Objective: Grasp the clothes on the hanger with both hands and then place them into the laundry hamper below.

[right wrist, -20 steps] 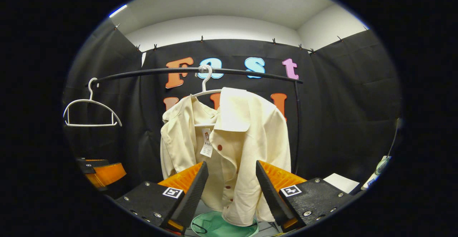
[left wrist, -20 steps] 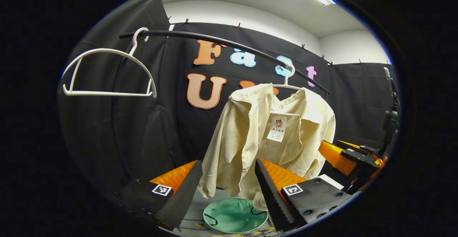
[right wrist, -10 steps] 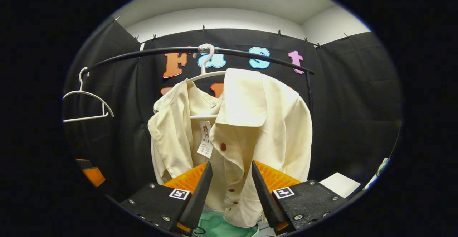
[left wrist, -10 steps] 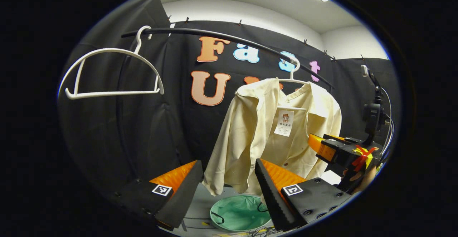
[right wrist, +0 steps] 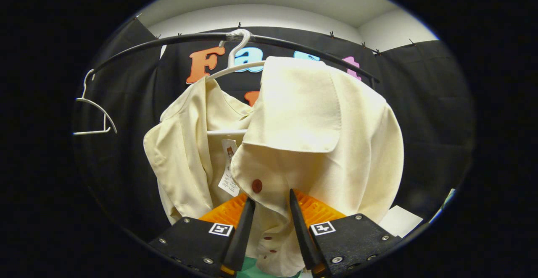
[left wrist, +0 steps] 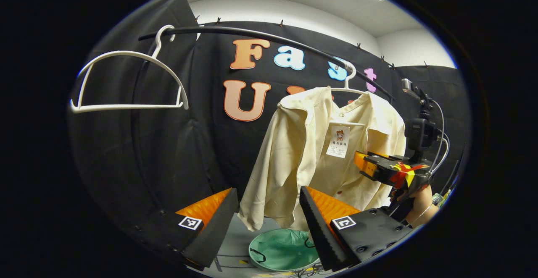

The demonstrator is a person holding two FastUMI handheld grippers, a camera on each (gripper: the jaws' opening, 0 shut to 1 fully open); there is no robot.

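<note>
My right gripper (right wrist: 269, 227) straddles the soft cream shirt (right wrist: 302, 143), fingers narrowed, grip uncertain; left gripper (left wrist: 269, 223) spread wide; shirt hangs lengthwise from white hanger (right wrist: 235, 59)

Shirt (left wrist: 319, 156) on hanger (left wrist: 346, 85) above hamper (left wrist: 282, 250)

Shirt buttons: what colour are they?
Dark red buttons on the cream shirt, best seen in the right gripper view.
</note>
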